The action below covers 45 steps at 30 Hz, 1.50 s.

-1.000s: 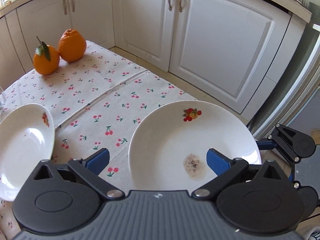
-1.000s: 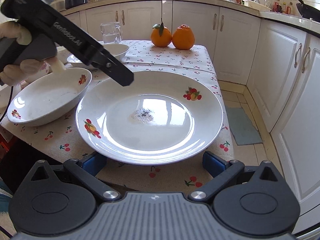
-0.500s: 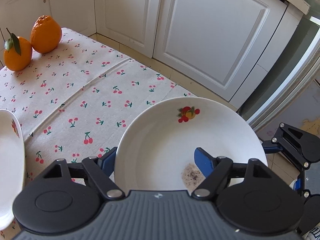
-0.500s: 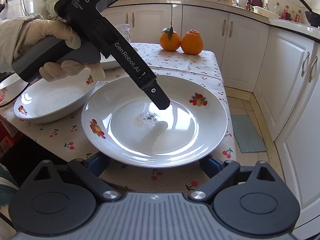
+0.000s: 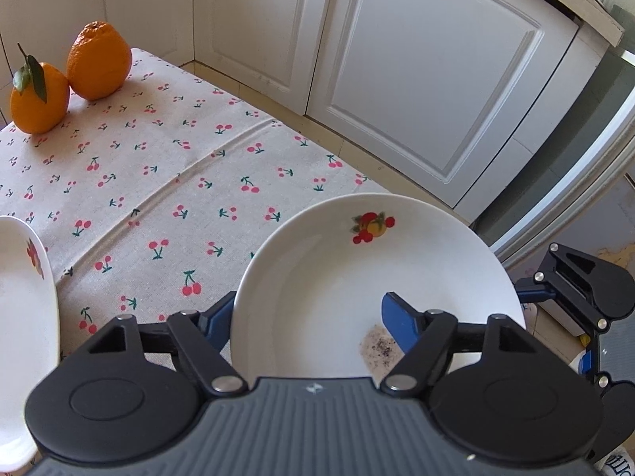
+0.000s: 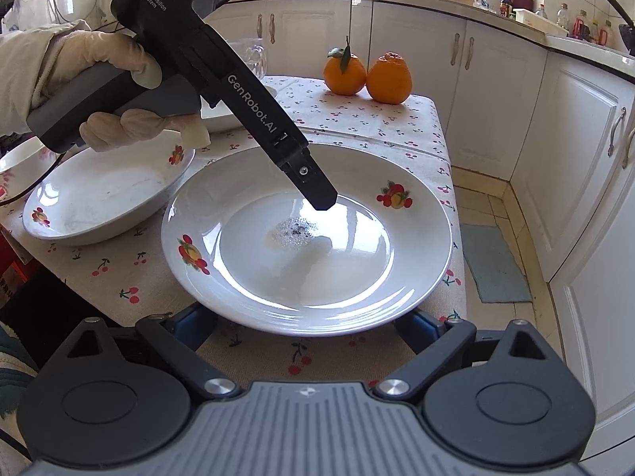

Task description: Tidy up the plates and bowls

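The large white plate [image 6: 305, 238], soiled with dark specks at its centre, sat at the table's corner, its rim overhanging the cherry-print tablecloth [image 5: 158, 182] toward the floor. The left gripper [image 5: 305, 317] straddled the plate's near rim, one blue finger [image 5: 399, 327] over the dish and the other [image 5: 218, 317] outside at 9 o'clock; its jaws had just been closing, yet the pads did not visibly press the rim. The right gripper [image 6: 305, 327] stood unclenched and wide at 6 o'clock, its fingers under the plate's overhanging edge, holding nothing. A gloved hand [image 6: 115, 99] held the left tool. A shallow bowl [image 6: 103, 194] lay just beside the plate at 9 o'clock. Bare cloth stretched toward two oranges [image 6: 367, 73] at 12 o'clock. White cabinets [image 5: 416, 79] bordered a narrow strip of floor beyond.
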Tool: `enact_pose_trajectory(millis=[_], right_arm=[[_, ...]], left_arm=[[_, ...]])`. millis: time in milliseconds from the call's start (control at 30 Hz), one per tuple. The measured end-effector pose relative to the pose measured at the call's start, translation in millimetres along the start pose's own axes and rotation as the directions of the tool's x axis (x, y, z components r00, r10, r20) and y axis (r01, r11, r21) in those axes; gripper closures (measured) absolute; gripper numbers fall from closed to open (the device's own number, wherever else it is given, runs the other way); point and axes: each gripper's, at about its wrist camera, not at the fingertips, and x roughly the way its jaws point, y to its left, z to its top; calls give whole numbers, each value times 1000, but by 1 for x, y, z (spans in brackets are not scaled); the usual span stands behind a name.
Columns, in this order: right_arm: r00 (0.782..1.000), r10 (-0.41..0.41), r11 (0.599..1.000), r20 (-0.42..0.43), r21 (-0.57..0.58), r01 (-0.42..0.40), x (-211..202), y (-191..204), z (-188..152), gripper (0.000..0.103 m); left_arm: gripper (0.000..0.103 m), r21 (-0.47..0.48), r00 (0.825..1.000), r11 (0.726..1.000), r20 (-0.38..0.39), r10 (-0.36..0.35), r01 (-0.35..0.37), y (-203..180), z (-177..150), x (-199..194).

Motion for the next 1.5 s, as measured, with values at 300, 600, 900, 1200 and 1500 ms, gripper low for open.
enact_pose_trajectory(millis=[300, 600, 900, 1200, 1500], right_arm=[[1000, 19, 999, -13, -37, -19, 22, -15, 19, 5], [999, 33, 998, -6, -55, -33, 39, -34, 40, 5], [1000, 28, 998, -7, -59, -28, 60, -48, 56, 5], [1000, 13, 998, -7, -57, -14, 69, -54, 63, 5], [1000, 13, 999, -5, -47, -13, 75, -57, 67, 5]], left_arm=[[28, -44, 999, 999, 26, 22, -21, 21, 16, 5], [28, -86, 996, 996, 74, 44, -38, 42, 36, 10], [28, -113, 993, 992, 93, 68, -57, 54, 50, 20], [28, -138, 991, 988, 102, 81, -66, 64, 61, 27], [29, -147, 991, 987, 107, 85, -69, 67, 63, 29]])
